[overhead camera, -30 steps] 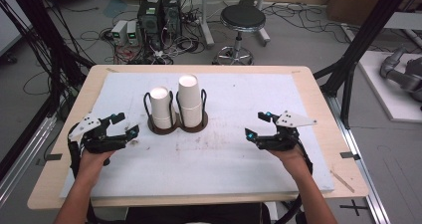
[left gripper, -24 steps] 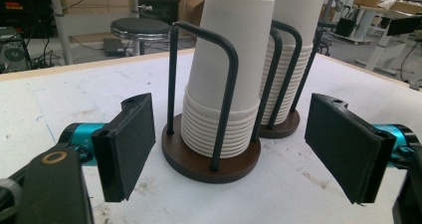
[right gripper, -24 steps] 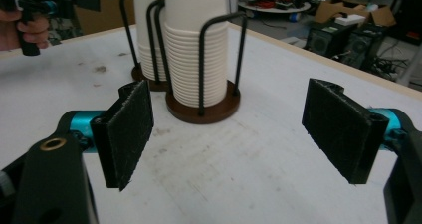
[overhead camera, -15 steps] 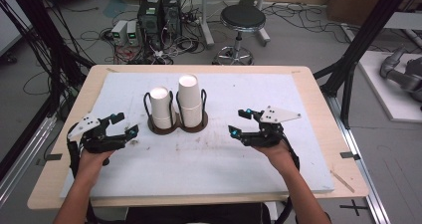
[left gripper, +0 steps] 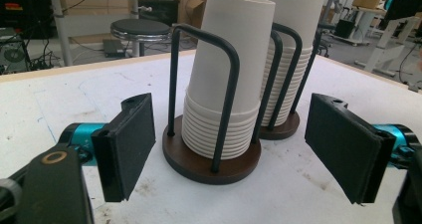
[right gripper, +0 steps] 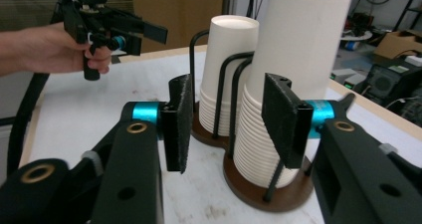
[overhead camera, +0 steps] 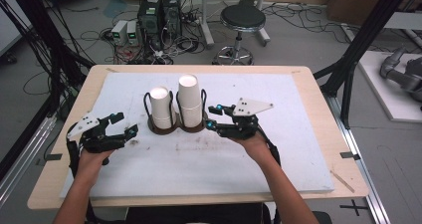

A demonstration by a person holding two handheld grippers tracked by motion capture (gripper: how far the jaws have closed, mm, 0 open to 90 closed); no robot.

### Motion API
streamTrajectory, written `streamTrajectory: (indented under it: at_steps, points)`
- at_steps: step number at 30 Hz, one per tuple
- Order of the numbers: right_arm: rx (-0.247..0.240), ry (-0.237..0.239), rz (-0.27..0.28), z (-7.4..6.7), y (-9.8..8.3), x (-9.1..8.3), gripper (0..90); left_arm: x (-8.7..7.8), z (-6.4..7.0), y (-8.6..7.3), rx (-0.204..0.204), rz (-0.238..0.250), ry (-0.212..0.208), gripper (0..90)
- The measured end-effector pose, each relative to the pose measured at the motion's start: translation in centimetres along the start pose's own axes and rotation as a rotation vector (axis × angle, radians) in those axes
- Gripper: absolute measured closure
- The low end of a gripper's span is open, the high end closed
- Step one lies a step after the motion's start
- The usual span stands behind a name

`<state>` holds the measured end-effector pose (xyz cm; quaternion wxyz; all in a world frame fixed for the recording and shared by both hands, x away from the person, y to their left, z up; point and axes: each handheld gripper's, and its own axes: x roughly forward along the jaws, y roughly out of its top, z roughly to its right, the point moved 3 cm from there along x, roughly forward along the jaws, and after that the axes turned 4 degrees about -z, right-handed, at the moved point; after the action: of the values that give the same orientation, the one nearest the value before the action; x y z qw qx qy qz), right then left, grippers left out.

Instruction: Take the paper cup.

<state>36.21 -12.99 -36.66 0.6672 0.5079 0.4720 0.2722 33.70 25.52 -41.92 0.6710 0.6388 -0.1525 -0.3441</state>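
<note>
Two stacks of white paper cups stand in a dark brown double holder [overhead camera: 176, 128] with black wire loops. The shorter stack [overhead camera: 160, 107] is on the left, the taller stack [overhead camera: 189, 98] on the right. My right gripper [overhead camera: 213, 117] sits just right of the taller stack [right gripper: 293, 84] and points at it. Its jaws have just been closing and stand half open, a little short of the cups, with nothing pressed between them. My left gripper [overhead camera: 124, 123] rests left of the holder, wide open, facing the shorter stack [left gripper: 229, 79].
The holder stands on a white board [overhead camera: 278, 149] laid over a wooden table [overhead camera: 326, 109]. Bare board stretches in front of and to the right of the holder. A stool [overhead camera: 242, 20] and computer boxes [overhead camera: 159, 10] stand on the floor beyond the far edge.
My right gripper has moved left across the board up to the taller cup stack, and its jaws have narrowed. The left gripper has stayed where it was.
</note>
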Motion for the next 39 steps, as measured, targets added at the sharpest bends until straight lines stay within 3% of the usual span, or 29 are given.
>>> streamTrajectory:
  at_steps: [6, 12, 20, 27, 35, 39]
  points:
    - [-0.001, 0.014, -0.007, -0.2, 0.8, 1.5, 69.9, 0.0, -0.1, 0.0, 0.001, -0.001, 0.000, 19.9]
    - [-0.029, -0.017, 0.015, -1.0, 1.7, 3.4, 90.0, -0.1, -0.1, 0.0, -0.001, 0.003, 0.004, 19.9]
    - [-0.035, -0.008, -0.002, -1.5, 1.4, 6.0, 90.0, -0.1, -0.2, 0.0, -0.003, 0.002, 0.004, 19.8]
    - [-0.037, 0.016, -0.027, -2.8, 1.3, 8.9, 90.0, -0.1, -0.4, 0.0, -0.008, 0.005, 0.007, 19.9]
    - [-0.022, -0.011, -0.065, -3.6, 0.5, 12.3, 90.0, -0.3, -0.5, 0.0, -0.009, 0.010, 0.016, 19.8]
    - [0.005, -0.021, -0.077, -3.6, 0.1, 13.1, 90.0, -0.5, -0.7, 0.0, -0.012, 0.014, 0.019, 19.9]
